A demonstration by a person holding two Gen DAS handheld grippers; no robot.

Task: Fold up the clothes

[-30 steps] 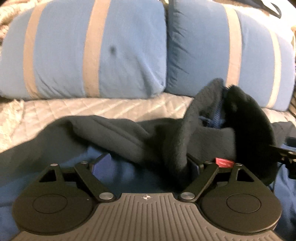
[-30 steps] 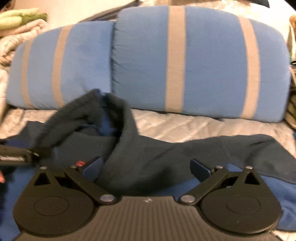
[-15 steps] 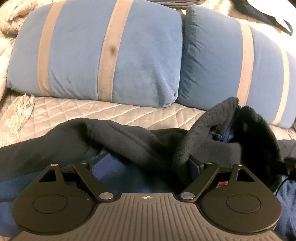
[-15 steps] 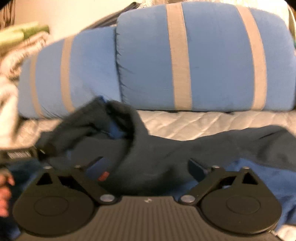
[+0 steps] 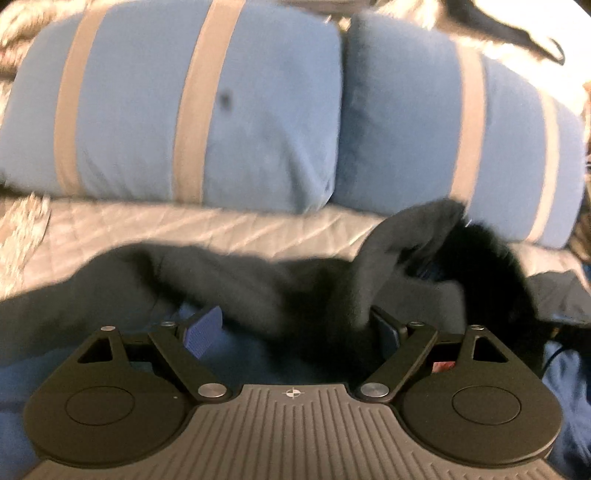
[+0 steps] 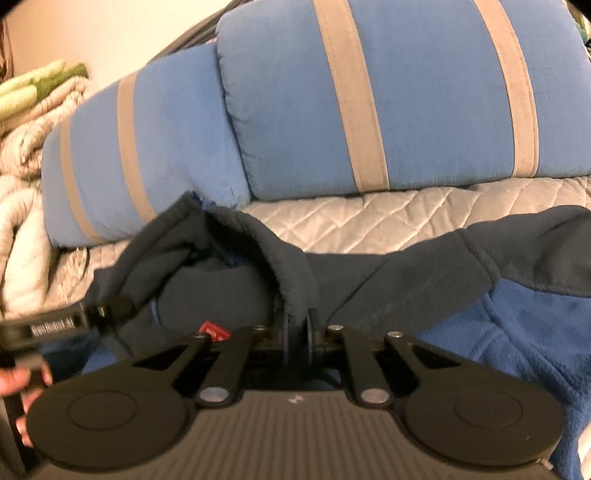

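Observation:
A fleece jacket with a dark grey top (image 5: 258, 288) and bright blue body (image 6: 517, 332) lies spread on a quilted bed. Its collar (image 6: 258, 240) stands up in a loop. My right gripper (image 6: 297, 334) is shut on the collar's front edge, the fabric pinched between the two pads. My left gripper (image 5: 295, 328) is open wide, with dark fleece lying between and over its right finger (image 5: 384, 328). The left gripper's body (image 6: 55, 325) also shows at the left of the right wrist view, held by a hand (image 6: 14, 380). A red tag (image 6: 214, 330) peeks out beside the collar.
Two blue pillows with tan stripes (image 5: 192, 110) (image 6: 406, 92) lean along the far side of the grey quilted bedspread (image 6: 388, 218). A pile of pale and green blankets (image 6: 33, 122) sits at far left. Dark items (image 5: 517, 26) lie behind the pillows.
My right gripper has closed from wide open onto the collar edge. The left gripper stays open and has shifted only slightly against the fleece.

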